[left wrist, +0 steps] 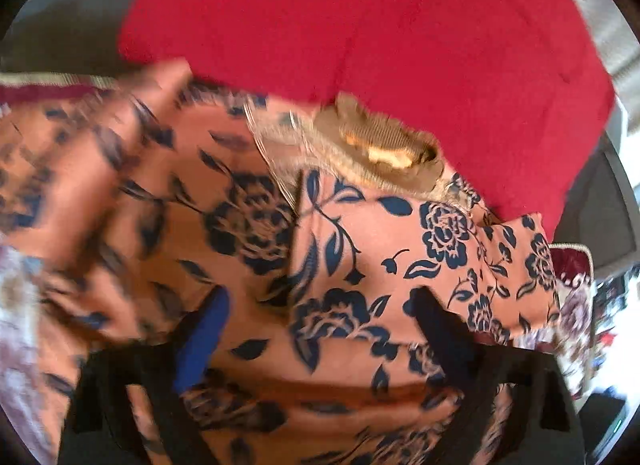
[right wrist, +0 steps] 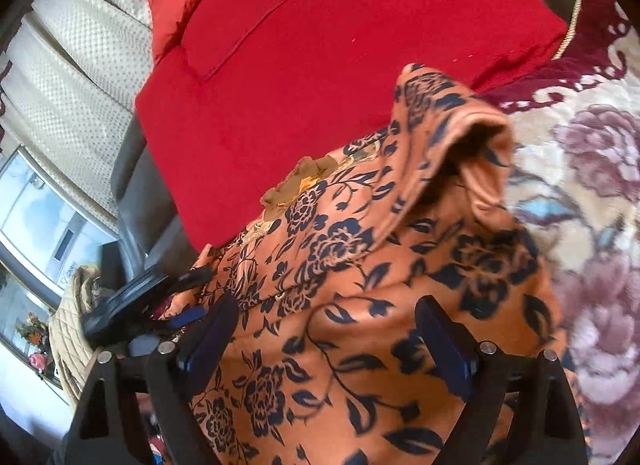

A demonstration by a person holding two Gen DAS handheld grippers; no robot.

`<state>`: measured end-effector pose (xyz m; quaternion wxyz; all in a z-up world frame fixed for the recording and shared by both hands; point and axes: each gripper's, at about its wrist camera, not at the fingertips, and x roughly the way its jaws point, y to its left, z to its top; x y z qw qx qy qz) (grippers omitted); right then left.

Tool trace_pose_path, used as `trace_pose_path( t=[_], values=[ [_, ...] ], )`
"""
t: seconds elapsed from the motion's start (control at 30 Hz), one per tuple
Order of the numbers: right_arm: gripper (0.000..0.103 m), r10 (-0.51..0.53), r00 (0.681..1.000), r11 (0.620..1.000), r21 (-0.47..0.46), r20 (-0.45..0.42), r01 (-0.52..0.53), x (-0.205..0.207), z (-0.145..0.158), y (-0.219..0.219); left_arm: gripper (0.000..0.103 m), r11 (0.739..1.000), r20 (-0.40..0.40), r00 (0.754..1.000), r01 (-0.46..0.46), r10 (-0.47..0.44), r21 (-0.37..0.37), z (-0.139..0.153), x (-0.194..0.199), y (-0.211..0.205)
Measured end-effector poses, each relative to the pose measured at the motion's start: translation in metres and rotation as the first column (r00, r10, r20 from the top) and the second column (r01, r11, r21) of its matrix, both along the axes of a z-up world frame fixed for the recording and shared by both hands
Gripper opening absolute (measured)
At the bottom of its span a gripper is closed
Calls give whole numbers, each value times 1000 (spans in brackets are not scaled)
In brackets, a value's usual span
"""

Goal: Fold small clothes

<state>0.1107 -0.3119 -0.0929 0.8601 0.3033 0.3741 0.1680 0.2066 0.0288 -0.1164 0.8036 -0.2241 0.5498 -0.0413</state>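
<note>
Both your grippers, left point(left wrist: 320, 329) and right point(right wrist: 324, 329), gape wide, gripping nothing, over the soft orange floral-print garment point(right wrist: 360, 285), rumpled against the smooth red cloth point(right wrist: 300, 65).

The right claw point(right wrist: 324, 329) is held with its jaws spread above an orange garment with a dark blue floral print point(right wrist: 360, 305). A sleeve is seen raised. A red cloth point(right wrist: 300, 57) is positioned beyond, over a floral-patterned cover point(right wrist: 580, 205).
</note>
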Motion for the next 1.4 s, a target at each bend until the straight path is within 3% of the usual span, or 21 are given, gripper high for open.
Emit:
trace_pose_path(
  t=[0.07, 0.13, 0.23, 0.3, 0.37, 0.5, 0.6, 0.67, 0.77, 0.8, 0.87, 0.93, 1.03, 1.1, 1.17, 1.2, 1.23, 1.27, 1.3, 1.37, 1.4],
  values=[
    [92, -8, 1000, 1000, -1, 1, 8, -5, 1, -8, 6, 1000, -98, 995, 5, -3, 28, -20, 9, -4],
    [92, -20, 1000, 1000, -1, -1, 20, -10, 0, -18, 5, 1000, -69, 997, -25, 25, 1, -15, 4, 3],
    [92, -42, 999, 999, 11, 5, 42, -13, 2, -30, 5, 994, 183, 982, -66, 50, 85, 44, -25, 17],
    [92, -59, 998, 998, 29, 13, 59, -14, 8, -43, 5, 980, 281, 955, -135, 91, 143, 70, -45, 35],
    [92, -84, 996, 996, 46, 28, 82, -12, 12, -54, 5, 982, 251, 966, -100, 57, 162, 63, -43, 41],
    [92, -112, 994, 988, 101, -12, 113, 16, 11, -72, 5, 970, 127, 990, -87, 59, 226, 19, -38, 49],
    [92, -124, 990, 970, 201, -60, 134, 45, 8, -87, 5, 969, 118, 986, -142, 120, 202, 5, -44, 64],
    [93, -118, 990, 948, 290, -77, 136, 62, 6, -95, 5, 966, 132, 987, -121, 92, 230, 5, -48, 60],
    [95, 8, 993, 890, 454, -114, 45, 96, -13, -90, 5, 959, 131, 988, -113, 81, 260, 2, -46, 56],
    [95, 56, 983, 892, 450, -175, 29, 111, -30, -83, 6, 961, 128, 988, -118, 87, 251, 2, -48, 57],
    [91, 95, 933, 925, 376, -348, 46, 125, -60, -75, 6, 962, 127, 989, -107, 77, 252, 0, -46, 63],
    [91, 76, 951, 939, 342, -300, 33, 122, -44, -78, 7, 961, 133, 989, -92, 59, 261, 2, -50, 63],
    [93, -5, 980, 975, 216, -199, 49, 118, -2, -87, 8, 959, 135, 990, -85, 49, 271, 3, -44, 60],
    [94, -45, 981, 989, 129, -189, 71, 129, 6, -89, 8, 957, 138, 989, -84, 46, 279, 0, -40, 58],
    [94, -39, 972, 999, 21, -232, 45, 152, -5, -83, 8, 955, 143, 989, -80, 40, 286, 0, -41, 57],
    [91, -36, 962, 999, -31, -269, 29, 165, -16, -79, 8, 955, 145, 989, -79, 38, 286, 1, -43, 57],
    [61, -20, 953, 998, -64, -303, 0, 176, -26, -73, 8, 955, 145, 989, -76, 36, 285, 2, -45, 57],
    [24, 11, 941, 997, -69, -337, -37, 182, -33, -65, 9, 956, 146, 989, -71, 30, 284, 2, -45, 57],
    [11, 18, 944, 993, -101, -331, -55, 180, -28, -56, 9, 957, 146, 989, -66, 25, 283, 2, -45, 58],
    [11, -15, 966, 973, -228, -259, -46, 174, -14, -45, 9, 958, 149, 989, -56, 14, 281, 1, -44, 59],
    [11, -42, 960, 966, -255, -277, -31, 176, -20, -46, 9, 958, 150, 989, -55, 13, 281, 0, -44, 59]
  ],
)
